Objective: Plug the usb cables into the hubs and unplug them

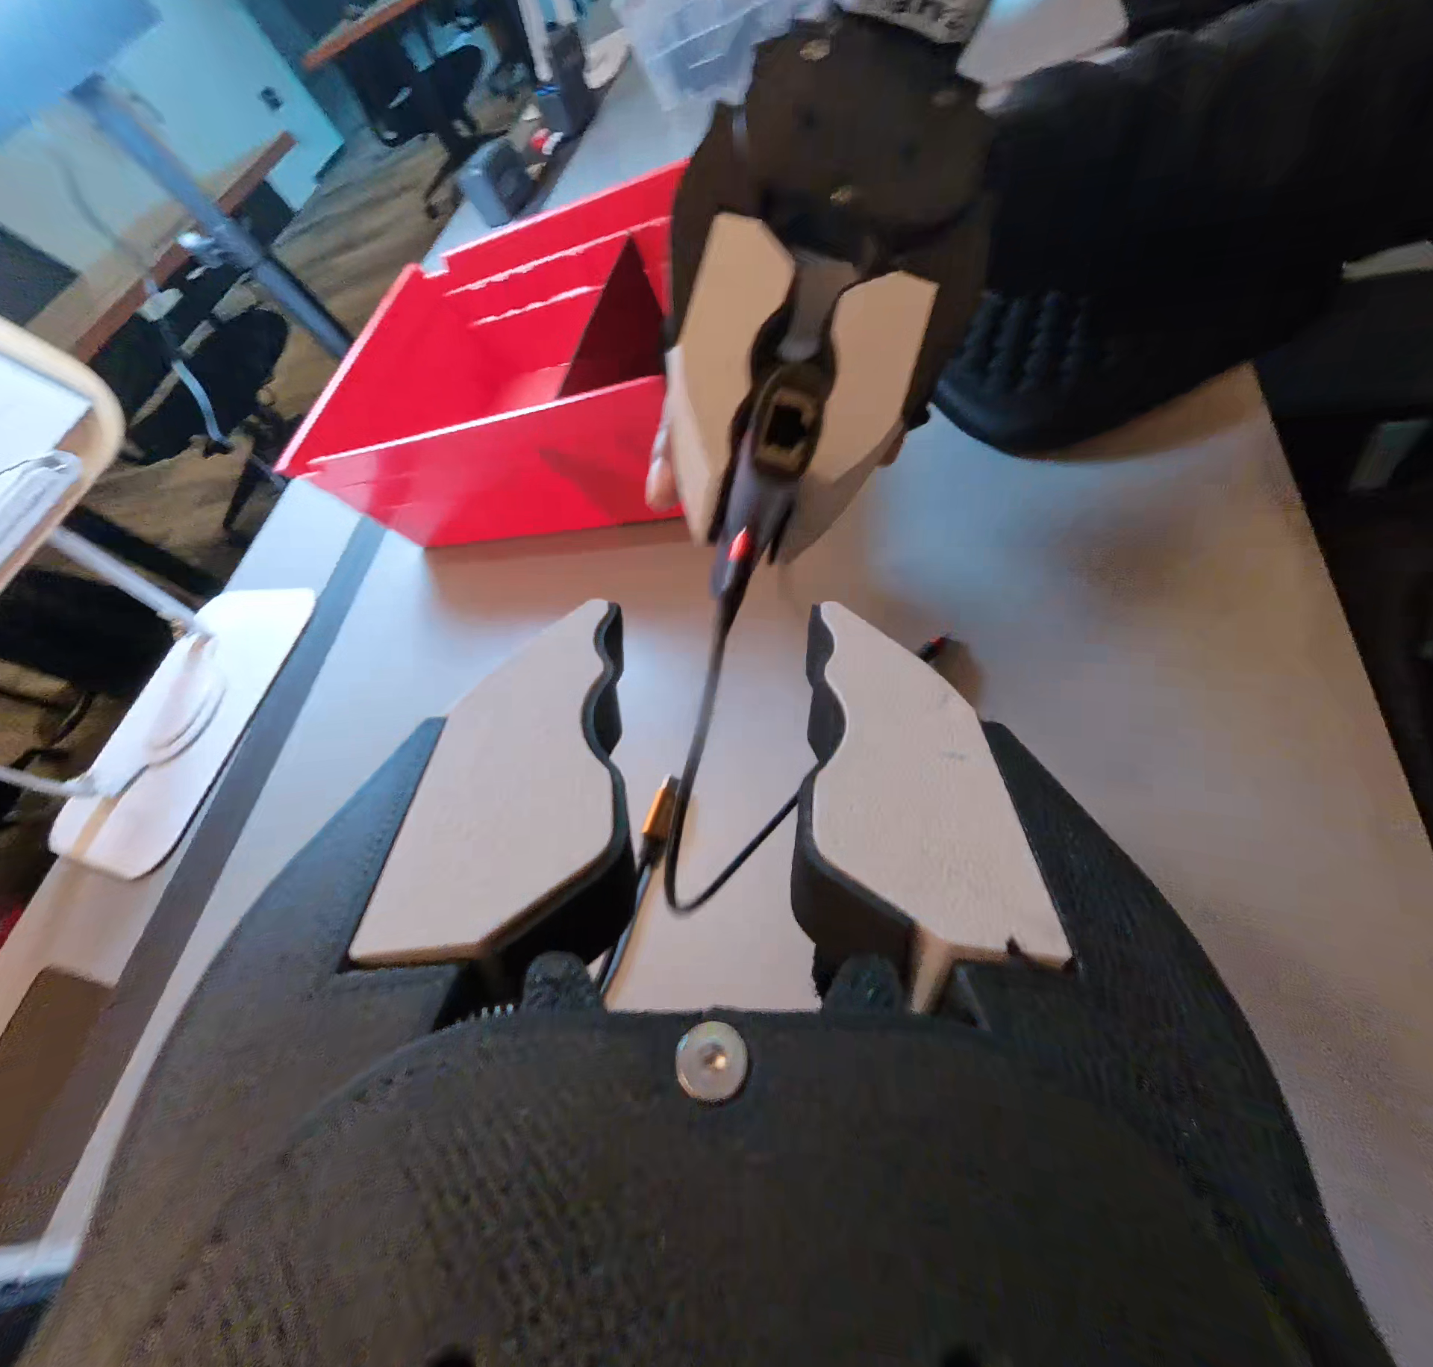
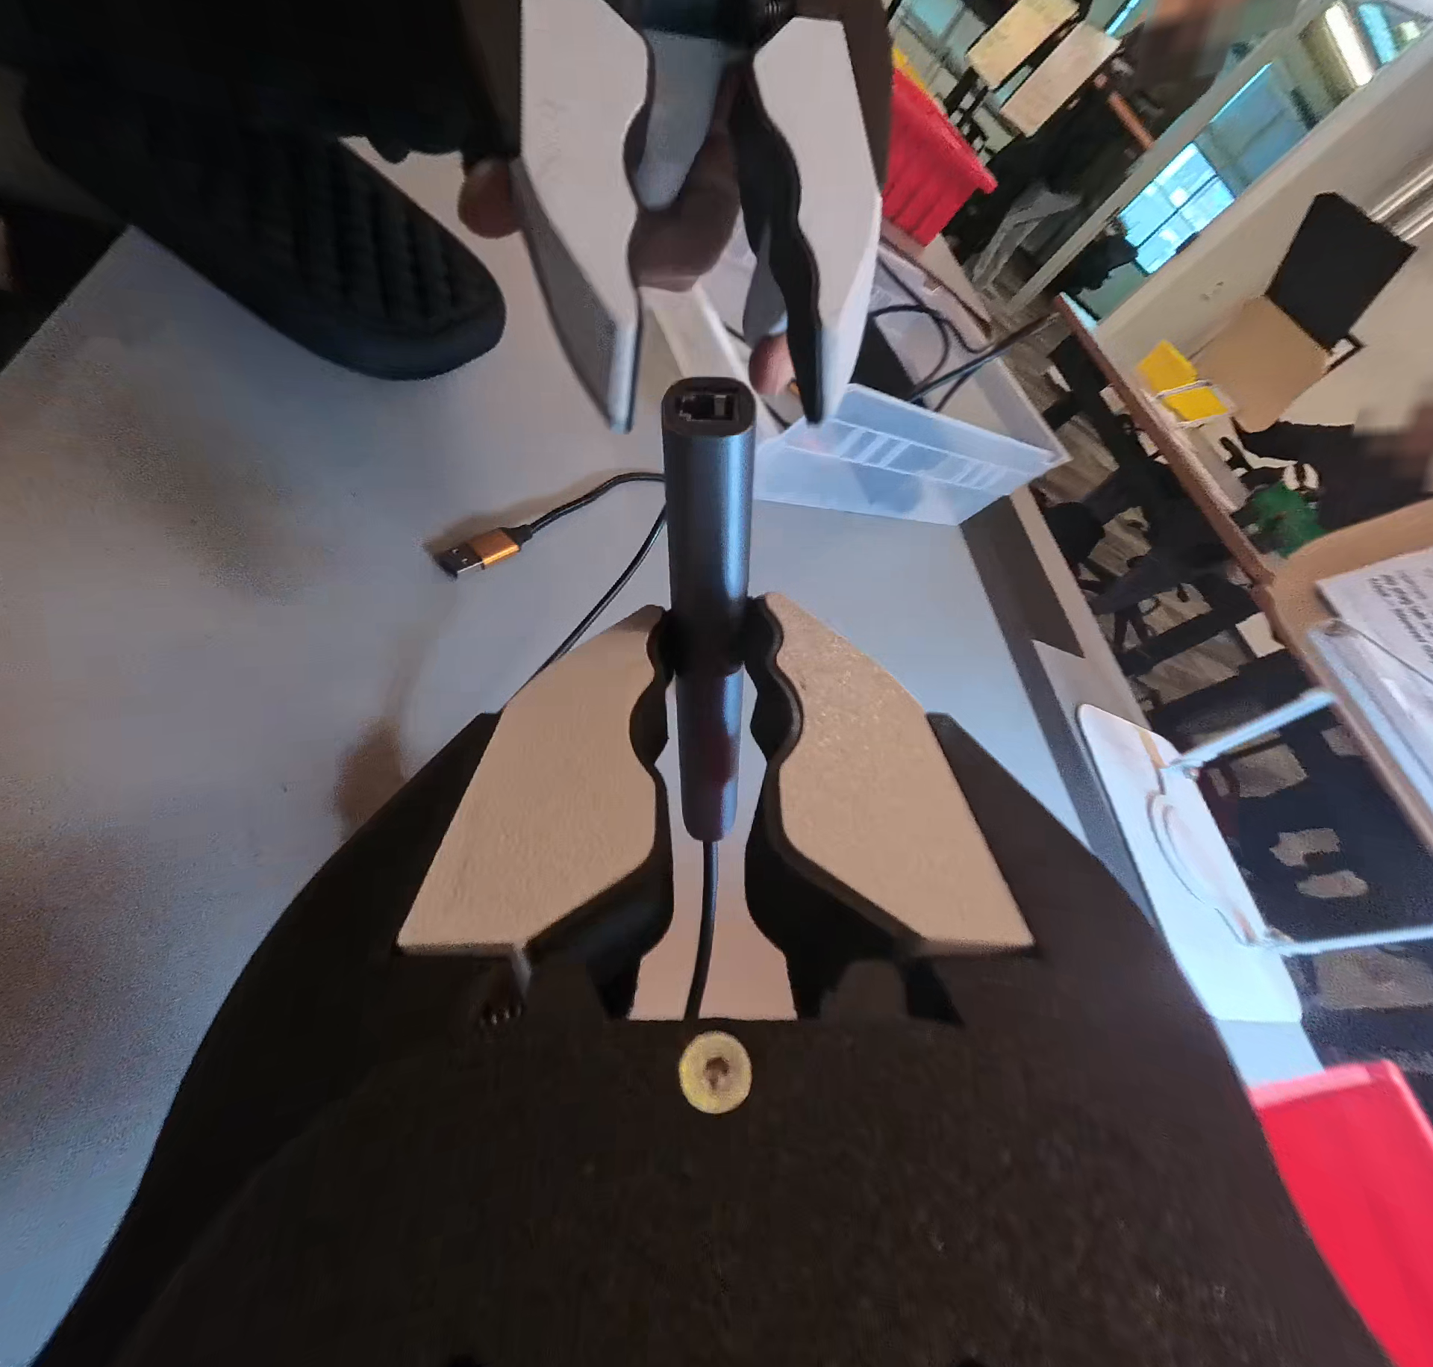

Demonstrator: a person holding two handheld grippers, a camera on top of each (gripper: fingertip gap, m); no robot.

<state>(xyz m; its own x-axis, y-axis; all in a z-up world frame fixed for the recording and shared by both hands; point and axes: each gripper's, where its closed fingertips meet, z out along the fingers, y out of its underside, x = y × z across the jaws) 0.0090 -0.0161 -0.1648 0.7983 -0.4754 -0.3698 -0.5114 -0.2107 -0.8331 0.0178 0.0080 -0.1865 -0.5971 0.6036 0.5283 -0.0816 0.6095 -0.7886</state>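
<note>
My right gripper [image 2: 709, 632] is shut on a dark grey hub [image 2: 706, 492] and holds it above the table, with its end port pointing at my left gripper. The hub also shows in the left wrist view [image 1: 783, 430], between the right gripper's fingers [image 1: 775, 476]. A thin black cable [image 1: 698, 748] hangs from the hub down to the table. My left gripper [image 1: 713, 632] is open and empty, just above the table. A USB plug with an orange shell [image 1: 663, 810] lies on the table between its fingers; it also shows in the right wrist view [image 2: 481, 550]. The left gripper [image 2: 717, 410] hovers just beyond the hub's end.
A red bin [image 1: 504, 414] with dividers stands on the grey table [image 1: 1085, 709] behind the grippers. A clear plastic box [image 2: 907, 461] sits near the table edge. A white stand base [image 1: 186, 709] lies on the adjoining table. A black ribbed object [image 2: 349, 267] rests nearby. Spacing between my two grippers at the tips: around 4 cm. From the left gripper's tips to the black ribbed object [image 2: 349, 267] is close to 20 cm.
</note>
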